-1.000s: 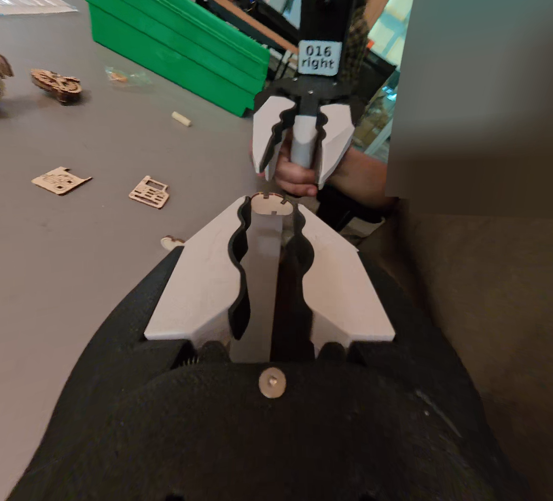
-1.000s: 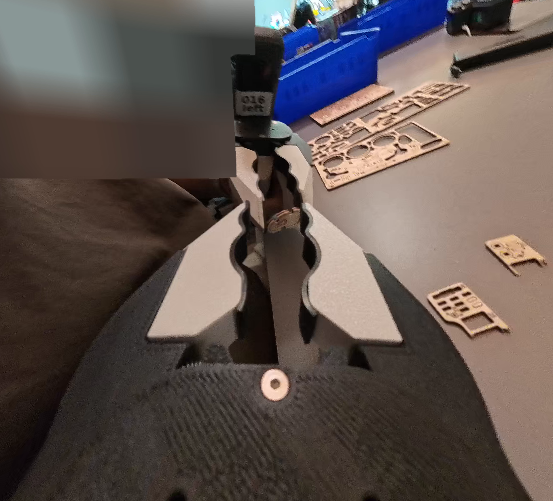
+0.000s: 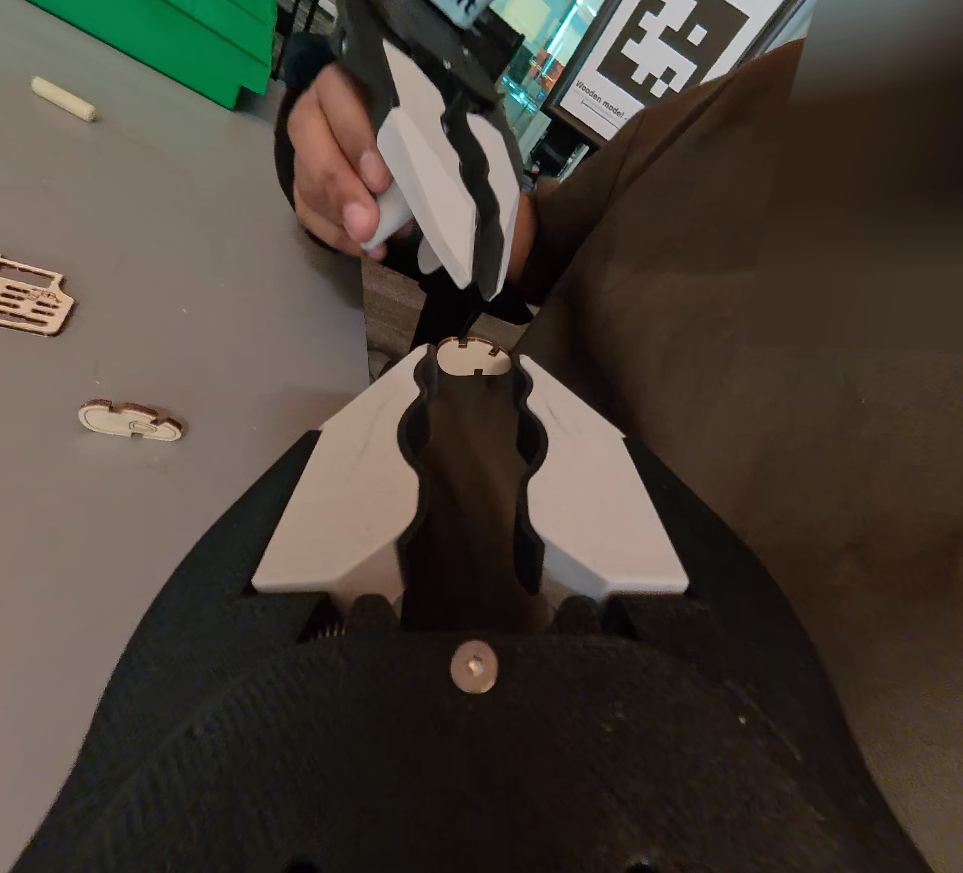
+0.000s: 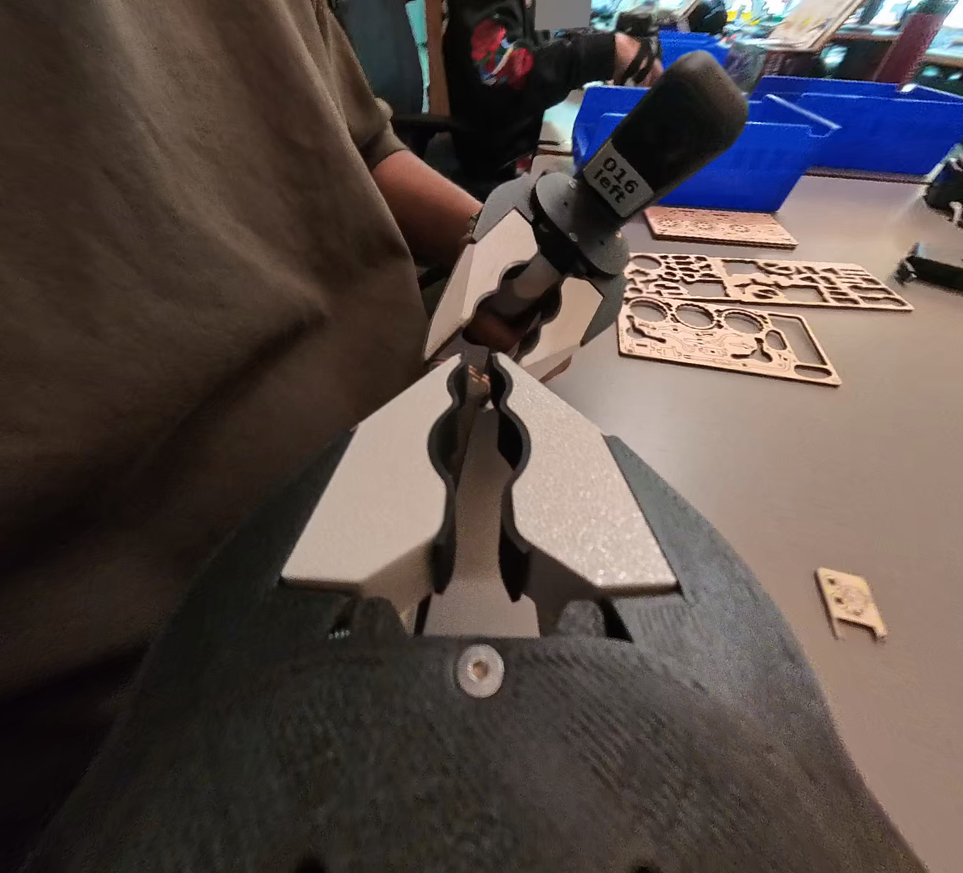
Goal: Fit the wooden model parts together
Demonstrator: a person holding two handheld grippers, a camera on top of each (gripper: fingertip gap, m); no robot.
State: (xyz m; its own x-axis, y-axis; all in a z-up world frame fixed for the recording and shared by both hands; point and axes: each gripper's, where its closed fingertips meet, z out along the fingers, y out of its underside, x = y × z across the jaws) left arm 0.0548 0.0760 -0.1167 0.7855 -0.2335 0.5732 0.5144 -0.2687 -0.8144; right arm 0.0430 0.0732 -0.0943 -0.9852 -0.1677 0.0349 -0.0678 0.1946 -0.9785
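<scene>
Your left gripper [image 3: 471, 363] clamps a notched wooden disc [image 3: 473, 357]; your right gripper [image 3: 482, 293], nearly closed, pinches a thin dark piece. Misaligned slots could jam.

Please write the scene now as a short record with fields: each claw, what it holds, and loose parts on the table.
left claw: shut on oval wooden part, held by its edges at the tips
right claw: shut on thin dark piece, tip just above the oval part
loose on table: grille-like part, rounded notched part, small dowel
far side: cut-out sheets
</scene>
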